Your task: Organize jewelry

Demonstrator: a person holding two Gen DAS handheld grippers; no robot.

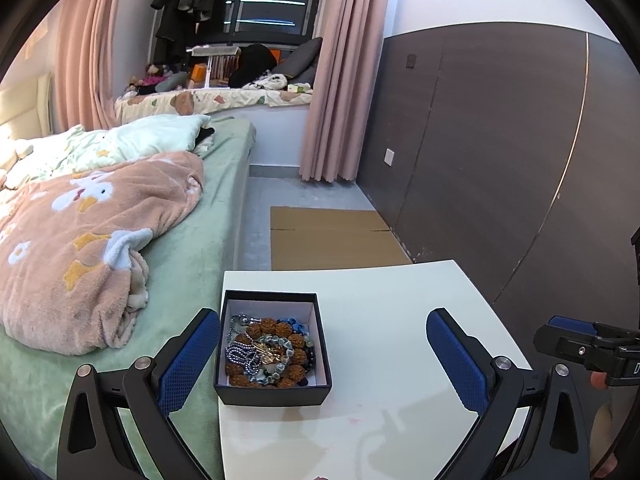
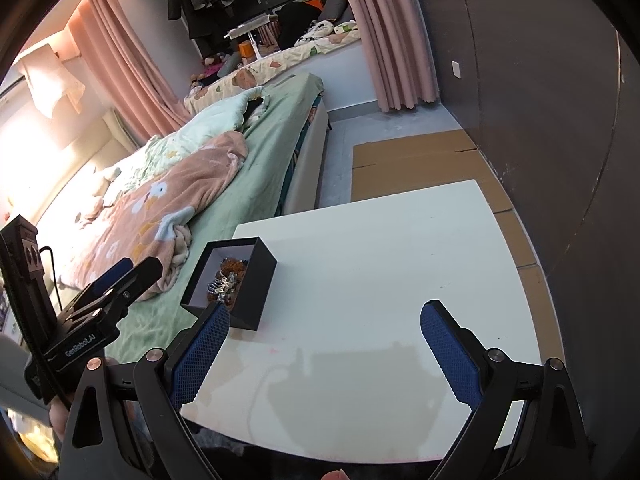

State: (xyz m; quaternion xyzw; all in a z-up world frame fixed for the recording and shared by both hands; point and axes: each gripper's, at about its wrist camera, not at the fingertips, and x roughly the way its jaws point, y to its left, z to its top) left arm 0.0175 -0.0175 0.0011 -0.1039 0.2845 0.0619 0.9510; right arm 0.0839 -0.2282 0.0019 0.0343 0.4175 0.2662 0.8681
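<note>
While both my grippers hang wide open and empty, the black jewelry box [image 1: 273,354] of tangled beads sits just ahead of my left gripper [image 1: 324,354], hugging its left finger. From my right gripper [image 2: 326,354] it lies forward-left. Left is nearer.

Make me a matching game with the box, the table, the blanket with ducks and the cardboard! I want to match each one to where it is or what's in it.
Things:
1. black box
2. white table
3. pink duck blanket
4. flat cardboard

Places or states:
A. lying on the floor by the dark wall
B. full of beads and chains
C. bunched up on the green bed
D. holding up the box near its left edge

Right pairs: 1-B, 2-D, 3-C, 4-A
</note>
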